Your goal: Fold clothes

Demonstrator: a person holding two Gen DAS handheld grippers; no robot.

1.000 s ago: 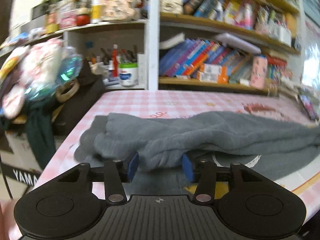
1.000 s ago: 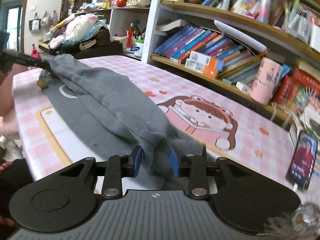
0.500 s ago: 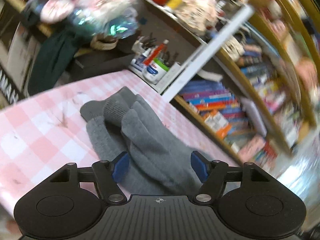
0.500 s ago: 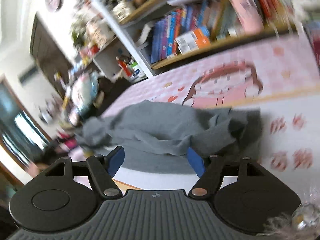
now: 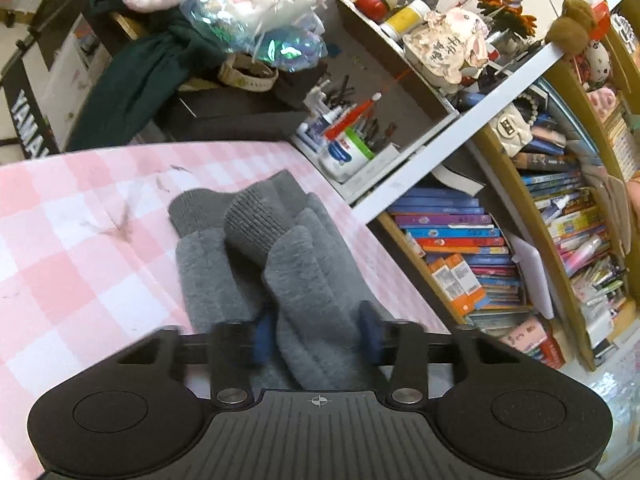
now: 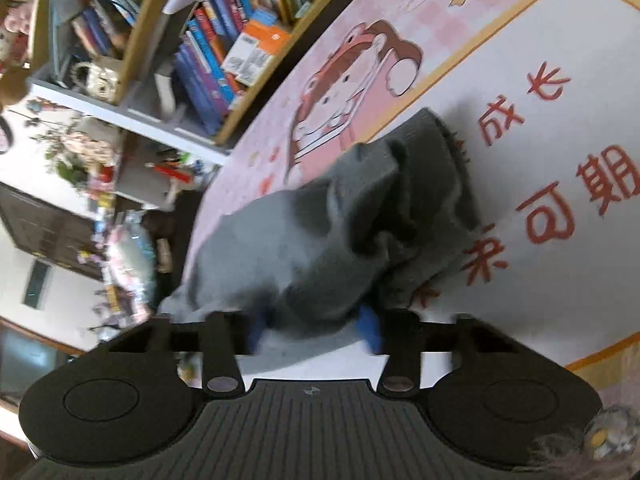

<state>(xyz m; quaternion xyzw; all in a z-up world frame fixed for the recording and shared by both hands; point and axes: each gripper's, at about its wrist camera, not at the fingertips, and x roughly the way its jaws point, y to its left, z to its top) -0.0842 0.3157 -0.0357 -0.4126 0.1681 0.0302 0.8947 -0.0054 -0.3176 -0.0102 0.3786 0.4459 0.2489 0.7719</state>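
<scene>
Both hand-held grippers, left (image 5: 316, 338) and right (image 6: 314, 326), now gape apart over the bunched grey garment (image 5: 256, 248) (ribbed cuffs showing) on the tabletop (image 5: 68, 240).

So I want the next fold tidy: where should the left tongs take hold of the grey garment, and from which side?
Probably the ribbed cuffs at the far end of the grey garment. They lie flat and stacked on the pink checked tablecloth. Coming in low from the bare cloth beside them looks easiest; the left tongs now straddle the bulky roll.
</scene>
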